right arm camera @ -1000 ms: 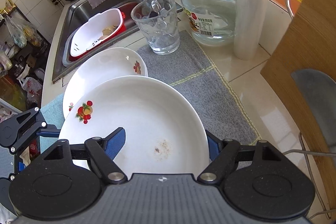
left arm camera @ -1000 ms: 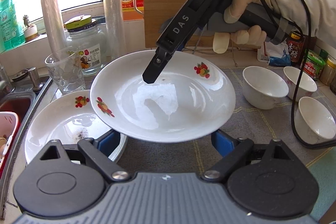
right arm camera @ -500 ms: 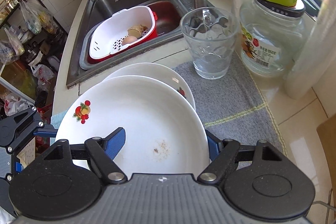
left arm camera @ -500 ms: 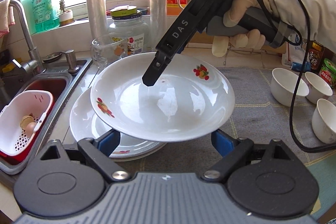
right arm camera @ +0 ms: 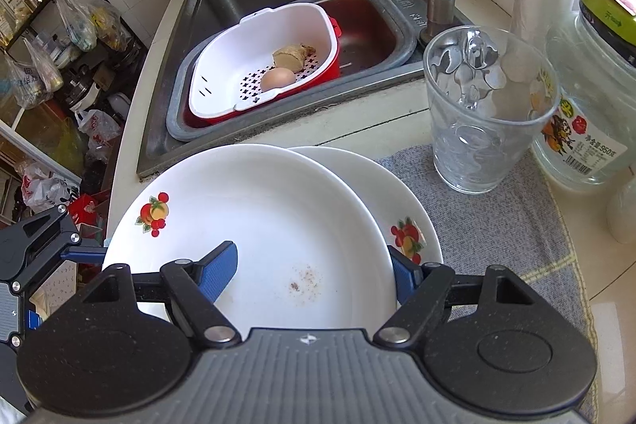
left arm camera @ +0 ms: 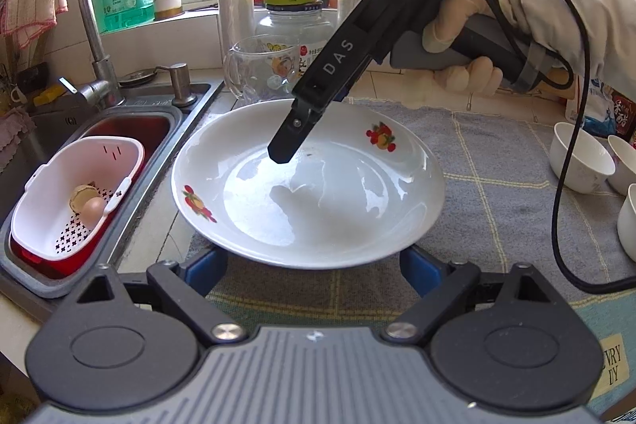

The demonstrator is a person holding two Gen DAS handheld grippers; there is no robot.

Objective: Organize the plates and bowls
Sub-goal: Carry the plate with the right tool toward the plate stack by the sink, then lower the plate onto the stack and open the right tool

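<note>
**One plate held over the other**

The right tool (right arm camera: 314, 265) is clamped on the top plate (right arm camera: 258, 225). One blue finger lies inside the dish and the other sits at the rim. A gloved hand (left arm camera: 457, 42) holds this tool.

The left tool (left arm camera: 312, 261) has its fingers spread wide. The near rim of the plate lies over them. I think they only prop it up and do not pinch it.

The top plate is right in front of both tools, up off the counter. Just under it, a bit to the right of the right tool, is the bottom plate (right arm camera: 397, 193). It rests on the grey cloth (left arm camera: 497, 165). Three small bowls (left arm camera: 580, 157) wait far off to the right of the left tool.

The plate is hard and shiny, so I think it is slippery and will break if it falls. It looks a bit heavy for one pinch at the edge. The rim is the best place to hold it, with help from below.

A second ago the bottom plate stuck out to the left of the left tool. Now the top plate hides it in that view. From the right tool, the top plate now covers most of the bottom one. The sink (right arm camera: 365, 26) and the white basket (right arm camera: 222, 66) have come into plain view in front of the tools
</note>
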